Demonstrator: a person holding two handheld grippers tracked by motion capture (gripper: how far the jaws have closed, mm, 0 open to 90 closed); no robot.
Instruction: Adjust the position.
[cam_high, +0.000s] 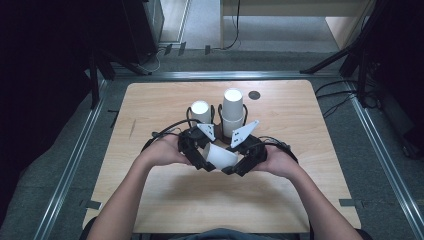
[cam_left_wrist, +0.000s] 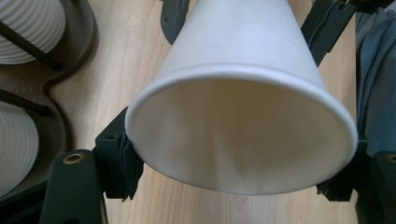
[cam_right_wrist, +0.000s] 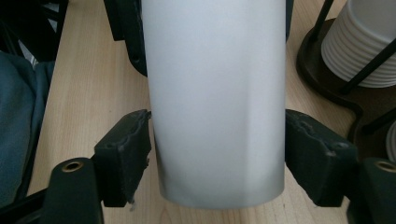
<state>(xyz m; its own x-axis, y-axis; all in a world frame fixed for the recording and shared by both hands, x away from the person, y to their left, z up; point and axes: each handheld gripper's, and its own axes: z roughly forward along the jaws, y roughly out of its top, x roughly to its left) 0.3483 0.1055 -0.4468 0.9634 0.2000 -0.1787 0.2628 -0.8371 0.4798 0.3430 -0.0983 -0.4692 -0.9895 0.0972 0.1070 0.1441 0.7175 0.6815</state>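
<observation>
White cup (cam_high: 221, 156) held on its side above the counter (cam_high: 165, 200) between both grippers, left gripper (cam_left_wrist: 233, 172) fingers clamped on its rim end, right gripper (cam_right_wrist: 217, 163) fingers closing on its base end — pads touching, cup stacks (cam_high: 232, 112) behind.

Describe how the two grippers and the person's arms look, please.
Both the left gripper and the right gripper are black, each topped by a grey three-cornered plate with small holes. Black cables trail from them. Their pads look worn and frayed. The forearms are bare, without sleeves.
</observation>
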